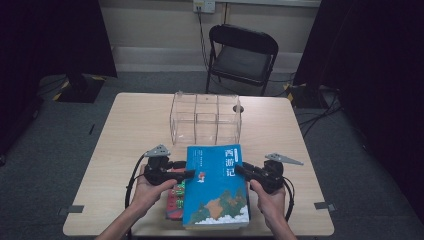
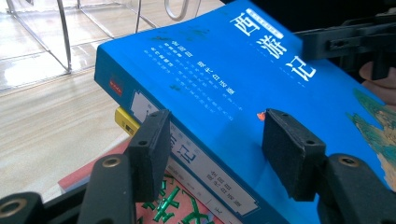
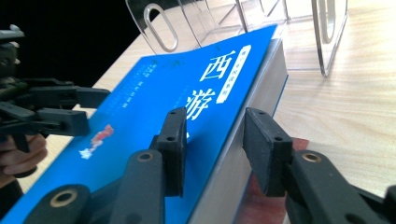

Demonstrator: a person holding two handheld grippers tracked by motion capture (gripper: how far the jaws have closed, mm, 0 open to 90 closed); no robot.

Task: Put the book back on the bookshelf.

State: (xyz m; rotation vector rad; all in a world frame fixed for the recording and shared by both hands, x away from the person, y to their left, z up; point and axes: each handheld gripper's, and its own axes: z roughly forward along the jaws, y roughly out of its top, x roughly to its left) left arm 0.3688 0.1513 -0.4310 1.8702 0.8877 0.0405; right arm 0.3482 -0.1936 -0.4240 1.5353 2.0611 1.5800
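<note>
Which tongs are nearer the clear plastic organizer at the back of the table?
Neither clearly. The left tongs straddle the blue book's spine edge, the right tongs its page edge, both about equally short of the organizer.

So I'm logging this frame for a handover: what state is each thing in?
Blue book: closed, cover up, top of a stack.
Red book: flat beneath it.
Clear organizer: upright, compartments empty.
Left gripper: jaws astride the blue book's spine edge.
Right gripper: jaws astride its page edge.
Folding chair: unfolded, unoccupied.
</note>
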